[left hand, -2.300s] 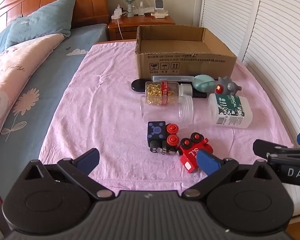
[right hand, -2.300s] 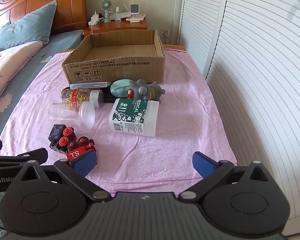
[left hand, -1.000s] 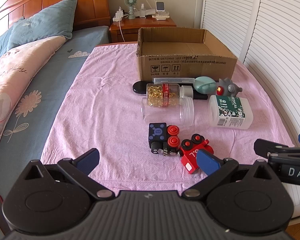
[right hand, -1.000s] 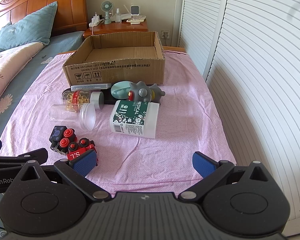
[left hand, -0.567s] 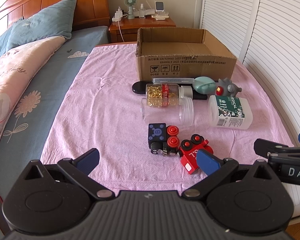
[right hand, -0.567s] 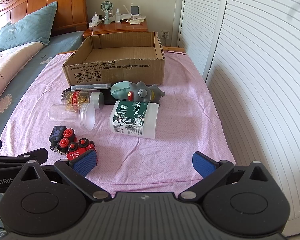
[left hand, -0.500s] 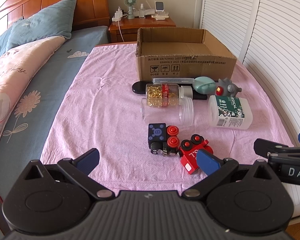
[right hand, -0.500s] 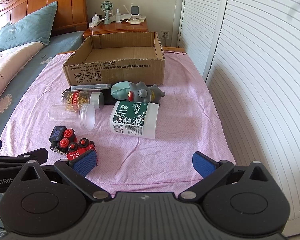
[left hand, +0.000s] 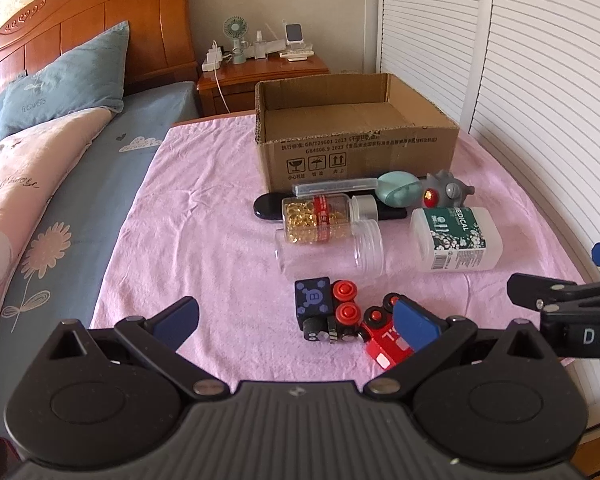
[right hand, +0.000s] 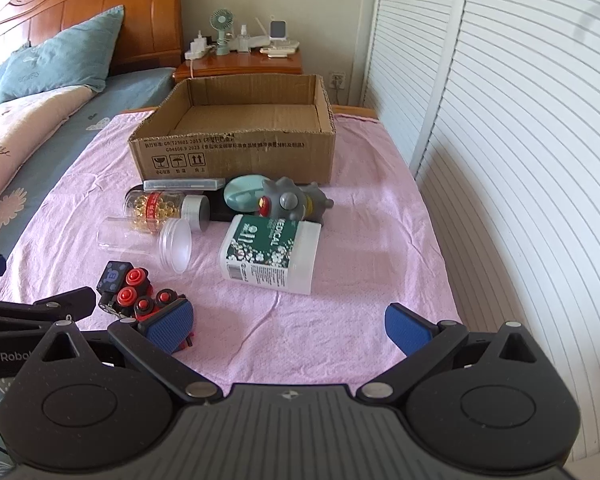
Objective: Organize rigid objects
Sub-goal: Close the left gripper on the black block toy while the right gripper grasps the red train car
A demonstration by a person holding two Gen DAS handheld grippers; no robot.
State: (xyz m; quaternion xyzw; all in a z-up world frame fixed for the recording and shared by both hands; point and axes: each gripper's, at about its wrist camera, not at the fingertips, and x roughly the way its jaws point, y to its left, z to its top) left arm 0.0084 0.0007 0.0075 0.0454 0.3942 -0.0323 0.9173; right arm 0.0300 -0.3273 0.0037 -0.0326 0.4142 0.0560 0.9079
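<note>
An open cardboard box (left hand: 356, 152) (right hand: 236, 152) stands at the far side of the pink cloth. In front of it lie a capsule bottle (left hand: 320, 216), a clear empty jar (left hand: 332, 250), a white medical bottle (left hand: 456, 240) (right hand: 272, 252), a grey toy (left hand: 446, 192), a teal object (left hand: 396, 190), a black-and-red toy train (left hand: 328, 312) and a red toy car (left hand: 380, 340). My left gripper (left hand: 296, 320) is open and empty, just short of the train. My right gripper (right hand: 288, 328) is open and empty, near the cloth's front edge.
The bed with pillows (left hand: 60, 88) and a floral quilt lies to the left. A white louvred door (right hand: 520, 140) runs along the right. A nightstand (left hand: 264, 68) with a fan and chargers stands behind the box.
Both grippers have stayed open and almost still; the views shifted only slightly. No object has moved.
</note>
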